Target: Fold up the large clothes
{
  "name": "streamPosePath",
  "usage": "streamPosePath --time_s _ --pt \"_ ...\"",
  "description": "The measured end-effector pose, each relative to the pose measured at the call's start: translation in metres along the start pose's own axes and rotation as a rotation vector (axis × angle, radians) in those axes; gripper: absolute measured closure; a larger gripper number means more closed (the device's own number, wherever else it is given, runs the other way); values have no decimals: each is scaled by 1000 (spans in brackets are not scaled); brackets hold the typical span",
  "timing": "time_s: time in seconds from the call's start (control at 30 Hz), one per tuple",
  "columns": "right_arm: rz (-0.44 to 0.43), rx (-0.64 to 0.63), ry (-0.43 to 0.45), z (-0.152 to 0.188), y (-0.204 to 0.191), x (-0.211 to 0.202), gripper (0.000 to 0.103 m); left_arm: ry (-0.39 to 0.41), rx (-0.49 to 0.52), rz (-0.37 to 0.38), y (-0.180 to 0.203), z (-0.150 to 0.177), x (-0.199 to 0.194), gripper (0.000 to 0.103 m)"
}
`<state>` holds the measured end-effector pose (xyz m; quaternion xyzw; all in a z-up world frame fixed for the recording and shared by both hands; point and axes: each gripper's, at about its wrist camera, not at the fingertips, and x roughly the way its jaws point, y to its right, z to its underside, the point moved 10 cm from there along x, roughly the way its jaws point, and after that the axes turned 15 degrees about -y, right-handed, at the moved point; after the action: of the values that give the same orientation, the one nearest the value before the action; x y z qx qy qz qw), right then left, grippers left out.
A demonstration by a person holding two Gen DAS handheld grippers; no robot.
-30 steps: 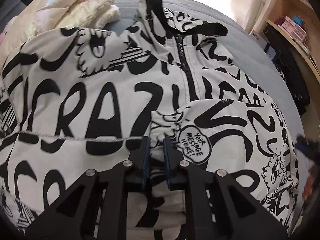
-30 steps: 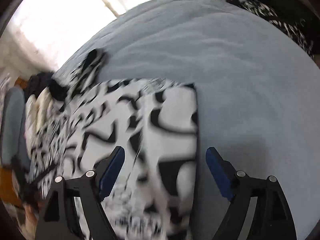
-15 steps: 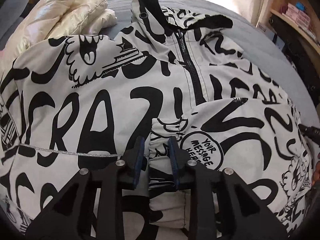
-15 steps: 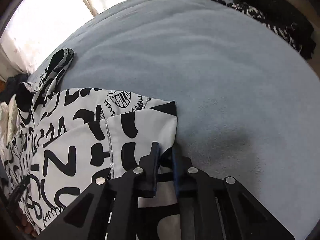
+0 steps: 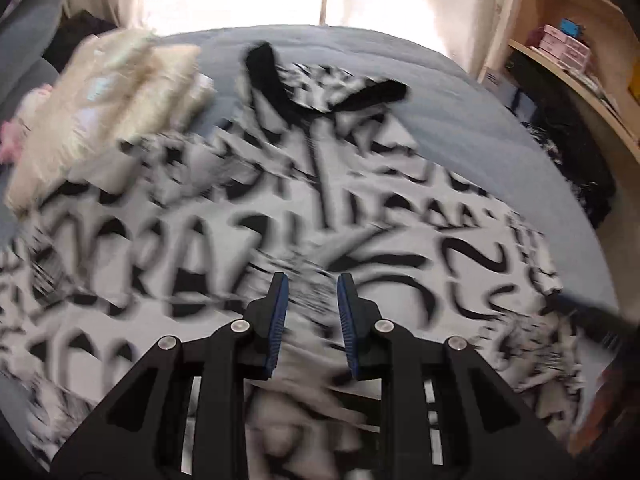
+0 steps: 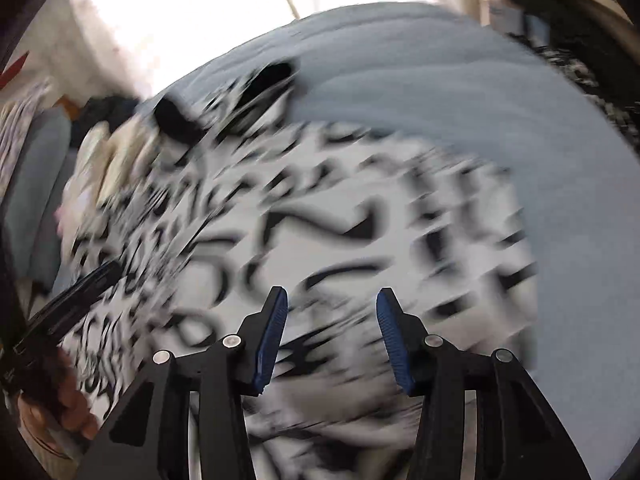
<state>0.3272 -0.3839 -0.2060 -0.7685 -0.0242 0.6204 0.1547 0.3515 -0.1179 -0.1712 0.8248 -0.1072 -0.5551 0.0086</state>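
Note:
A large white jacket with black graffiti print (image 5: pixel 248 216) lies spread on a grey-blue bed (image 5: pixel 460 120), zipper up, black collar at the far end. One sleeve lies folded across its front. It also shows in the right wrist view (image 6: pixel 340 216). My left gripper (image 5: pixel 310 286) is open and empty, raised above the folded sleeve. My right gripper (image 6: pixel 330 298) is open and empty above the jacket's right side. Both views are motion-blurred.
Cream padded bedding (image 5: pixel 104 108) lies at the bed's far left, touching the jacket's shoulder. A wooden shelf (image 5: pixel 580 64) with boxes and dark clothes stands to the right. The other gripper and hand (image 6: pixel 52 360) show at the left edge of the right wrist view.
Both grippers have let go of the jacket, opened and lifted back from it. The sleeve stays folded across the front.

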Motion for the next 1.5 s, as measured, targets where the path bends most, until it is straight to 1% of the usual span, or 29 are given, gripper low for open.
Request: streamPosePath --time_s 0.07,0.13,0.17,0.2,0.23,0.27,0.3,0.37,0.4,0.43,0.47,0.5,0.53,0.6,0.67,0.73,0.77,0.8,0.83,0.87,0.9,0.93,0.97,1.0,1.1,1.13,1.3,1.4,1.5 --pt "-16 -37 -41 23 -31 21 55 -35 12 28 25 16 16 81" --pt "-13 -53 -86 47 -37 38 55 -96 31 26 43 38 38 81" --pt "16 -59 -92 55 -38 46 55 -122 38 8 47 49 48 81" --pt "28 -72 -80 59 -39 47 57 -131 48 -24 46 57 57 81" --pt "52 -86 -64 62 -35 43 58 -108 73 -43 46 62 61 81" --pt "92 -82 -53 63 -25 38 58 -87 92 -43 46 64 61 81" --pt "141 -69 -36 64 -11 30 57 -77 103 -23 44 65 60 81" --pt "249 -11 -1 65 32 17 57 -85 81 40 37 65 59 81" --pt "270 27 11 67 53 11 64 -92 58 87 30 65 58 81" --pt "189 54 18 70 65 6 83 -97 44 115 25 66 57 81" --pt "109 91 23 74 73 0 89 -104 26 146 18 66 56 81" --pt "68 116 23 77 80 -4 98 -109 10 167 13 67 56 81" --pt "27 139 23 81 83 -9 99 -113 0 180 8 64 58 81" --pt "38 187 40 88 88 -20 98 -121 -28 197 0 66 54 81" --pt "46 210 48 94 84 -26 97 -129 -51 209 -6 63 53 81" --pt "55 218 58 98 76 -30 92 -134 -74 215 -8 65 48 81" --pt "65 213 61 101 77 -33 91 -132 -81 207 -8 67 45 81" --pt "85 210 65 102 70 -35 90 -131 -84 193 -9 68 42 81" --pt "97 210 67 102 66 -35 86 -129 -85 171 -9 68 37 81" --pt "97 210 70 113 69 -42 82 -122 -83 146 -9 69 32 81" --pt "90 216 72 112 72 -43 72 -112 -80 122 -9 70 26 78" --pt "77 228 77 115 72 -52 59 -104 -74 100 -8 73 20 74" --pt "72 235 84 121 72 -59 51 -95 -70 83 -7 75 13 73" --pt "72 239 92 119 66 -58 41 -82 -70 73 -5 79 4 72" --pt "87 223 114 132 55 -76 41 -63 -63 63 0 90 -19 72" --pt "86 217 115 139 63 -86 41 -55 -59 49 1 94 -27 72" --pt "59 181 132 166 42 -117 41 -1 -20 -22 2 116 -70 72" --pt "60 146 147 181 25 -134 41 13 -15 -29 -3 131 -93 72" --pt "70 113 158 198 12 -152 41 20 -18 -9 -7 146 -114 72"
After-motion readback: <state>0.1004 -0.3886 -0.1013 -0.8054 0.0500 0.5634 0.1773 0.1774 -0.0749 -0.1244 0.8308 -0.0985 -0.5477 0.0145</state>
